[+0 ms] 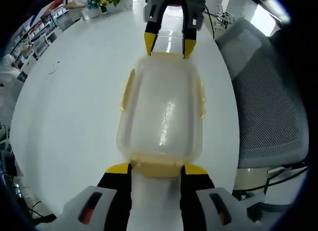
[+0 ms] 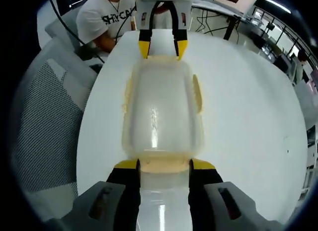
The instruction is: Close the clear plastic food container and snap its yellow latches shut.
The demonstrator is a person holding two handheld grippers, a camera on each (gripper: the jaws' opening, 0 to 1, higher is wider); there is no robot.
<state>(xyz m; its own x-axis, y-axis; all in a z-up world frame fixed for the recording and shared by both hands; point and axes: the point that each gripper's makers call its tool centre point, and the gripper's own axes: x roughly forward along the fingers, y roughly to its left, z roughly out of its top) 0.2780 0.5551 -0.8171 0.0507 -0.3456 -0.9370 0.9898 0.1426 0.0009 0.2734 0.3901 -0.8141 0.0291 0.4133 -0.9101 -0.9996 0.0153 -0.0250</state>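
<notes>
The clear plastic container (image 1: 161,112) lies on the white round table (image 1: 64,107), its lid on top. Pale yellow latches (image 1: 127,89) flare out along its long sides. My left gripper (image 1: 156,169) is open, its yellow-tipped jaws standing either side of the near end latch (image 1: 156,167). At the far end my right gripper (image 1: 168,44) points back at me, tips at the container's rim. In the right gripper view the same container (image 2: 161,112) runs away from my open right gripper (image 2: 164,165), which flanks its end latch (image 2: 164,165). The left gripper (image 2: 162,47) is at the far end.
A grey mesh chair (image 1: 271,102) stands close to the table's edge, also seen as the chair (image 2: 44,116) in the right gripper view. A person in a white T-shirt (image 2: 107,17) sits beyond the table. Potted plants (image 1: 104,0) stand at the far rim.
</notes>
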